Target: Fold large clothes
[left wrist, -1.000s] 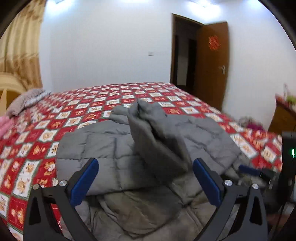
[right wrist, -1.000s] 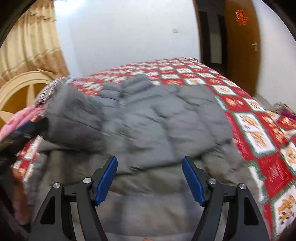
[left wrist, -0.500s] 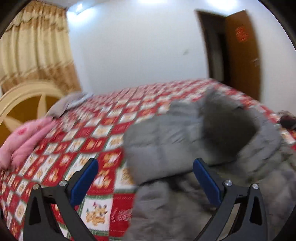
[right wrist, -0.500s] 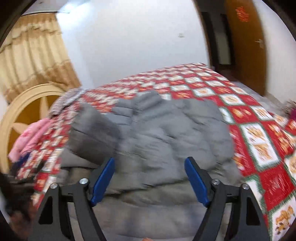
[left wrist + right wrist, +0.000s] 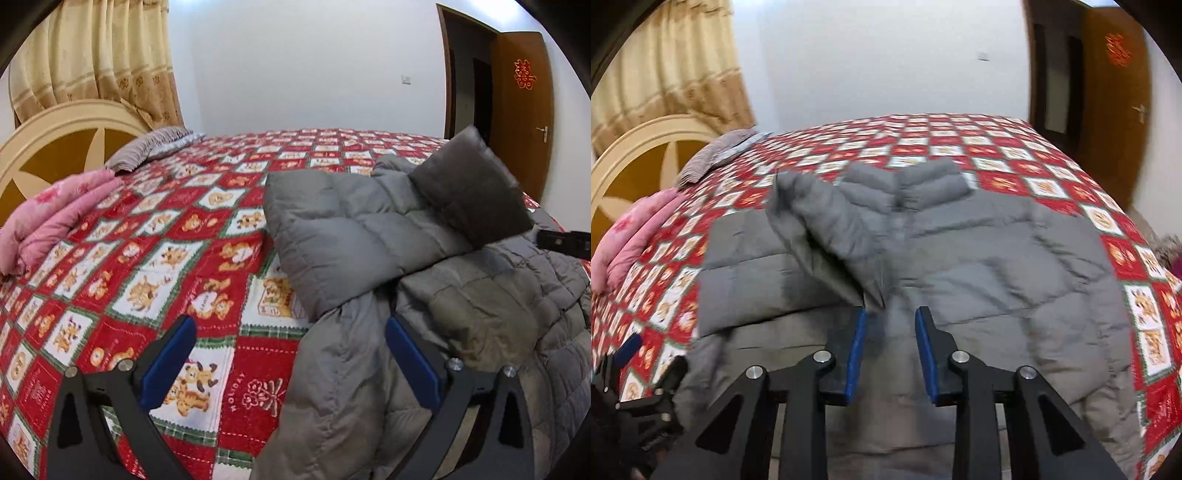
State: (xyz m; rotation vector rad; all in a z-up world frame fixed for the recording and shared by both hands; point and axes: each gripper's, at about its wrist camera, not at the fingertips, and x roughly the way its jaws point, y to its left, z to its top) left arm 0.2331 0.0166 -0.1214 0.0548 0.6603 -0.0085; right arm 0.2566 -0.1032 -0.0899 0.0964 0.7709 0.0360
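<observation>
Right now I have the grey puffer jacket [image 5: 960, 258] lying spread on the bed's red patchwork quilt [image 5: 166, 258], collar toward the far wall; its left sleeve [image 5: 827, 240] is lifted and folded in across the body, the cuff hanging just ahead of my right claw [image 5: 890, 354]. That right claw is only part-way closed, blue pads [image 5: 855, 354] narrowly apart with a gap between them; whether any fabric is pinched there I cannot tell, since the cuff's edge ends just at the tips. My left claw [image 5: 288, 362] is spread wide and released, hovering over the jacket's near left edge, one pad over the quilt, the other over grey fabric. From the left wrist view the sleeve [image 5: 469, 184] stands raised above the jacket [image 5: 351, 240]; a pink blanket [image 5: 55, 218] and a grey pillow [image 5: 147, 147] lie by the headboard [image 5: 55, 147].
</observation>
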